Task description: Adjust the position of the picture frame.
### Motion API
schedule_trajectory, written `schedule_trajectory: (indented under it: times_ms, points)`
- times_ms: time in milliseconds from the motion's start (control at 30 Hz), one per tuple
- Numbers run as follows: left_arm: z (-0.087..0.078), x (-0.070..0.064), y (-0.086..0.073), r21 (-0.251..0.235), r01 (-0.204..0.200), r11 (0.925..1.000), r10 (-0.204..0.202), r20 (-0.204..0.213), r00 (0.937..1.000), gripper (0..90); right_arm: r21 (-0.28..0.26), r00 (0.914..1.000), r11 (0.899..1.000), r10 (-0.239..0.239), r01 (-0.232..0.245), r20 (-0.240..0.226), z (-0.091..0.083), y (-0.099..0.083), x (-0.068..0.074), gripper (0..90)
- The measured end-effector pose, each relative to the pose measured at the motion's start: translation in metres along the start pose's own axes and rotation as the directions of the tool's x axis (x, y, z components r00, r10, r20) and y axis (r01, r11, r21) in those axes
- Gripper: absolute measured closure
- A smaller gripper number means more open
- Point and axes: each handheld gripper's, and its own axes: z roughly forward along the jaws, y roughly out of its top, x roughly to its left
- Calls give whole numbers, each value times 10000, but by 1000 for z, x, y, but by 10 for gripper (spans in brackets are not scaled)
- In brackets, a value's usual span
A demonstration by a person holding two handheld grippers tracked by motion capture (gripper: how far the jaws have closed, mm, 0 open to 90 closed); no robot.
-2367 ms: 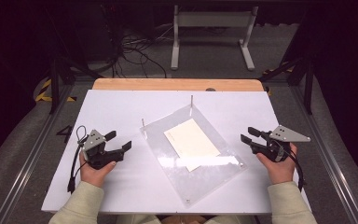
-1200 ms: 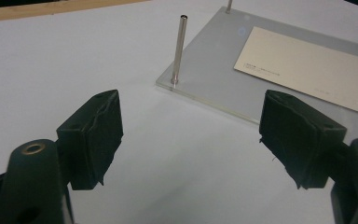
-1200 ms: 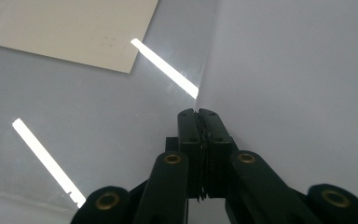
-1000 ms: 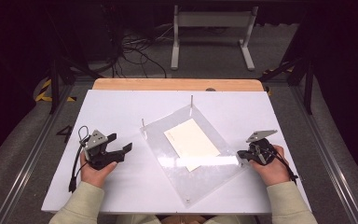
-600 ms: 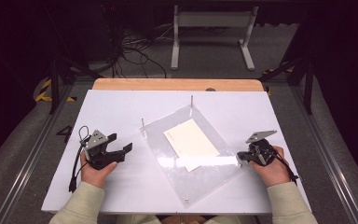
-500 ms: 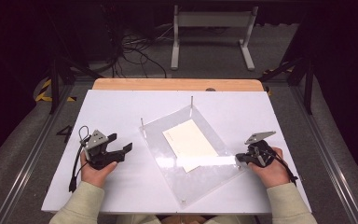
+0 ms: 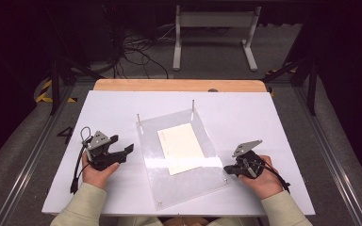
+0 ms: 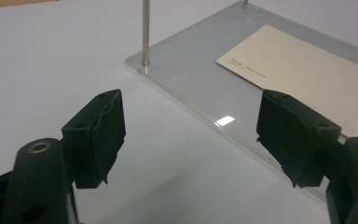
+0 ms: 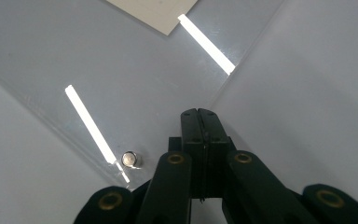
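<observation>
Right gripper jaws pressed together at the near right corner of the clear acrylic plate, beside its corner screw. Left gripper wide open, empty, just off the plate's left edge. Cream card lies mid-plate.

Left tool agape, right tool closed

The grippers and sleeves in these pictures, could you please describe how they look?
Both are black two-jaw tools. The left gripper carries a grey three-cornered plate and trails a black cable looping off its rear. The right gripper has the same grey plate and a black cable. Brass-coloured rivets sit in the linkages of each, and the left gripper's pads are black and rough-edged. The person wears pale beige long sleeves.
</observation>
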Motion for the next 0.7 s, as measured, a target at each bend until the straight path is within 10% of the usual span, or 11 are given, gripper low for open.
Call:
schedule_trajectory:
  times_ms: [267,700]
  points:
    - [-5,0,-1,-67,28,10000,-29,-105,9999,243,15,9954,9971,-753,756,-593,6,11,9,889]
    - [-22,0,-10,-24,-6,10000,5,-388,9992,241,-2010,9959,9761,-725,820,541,-9,94,-28,676]
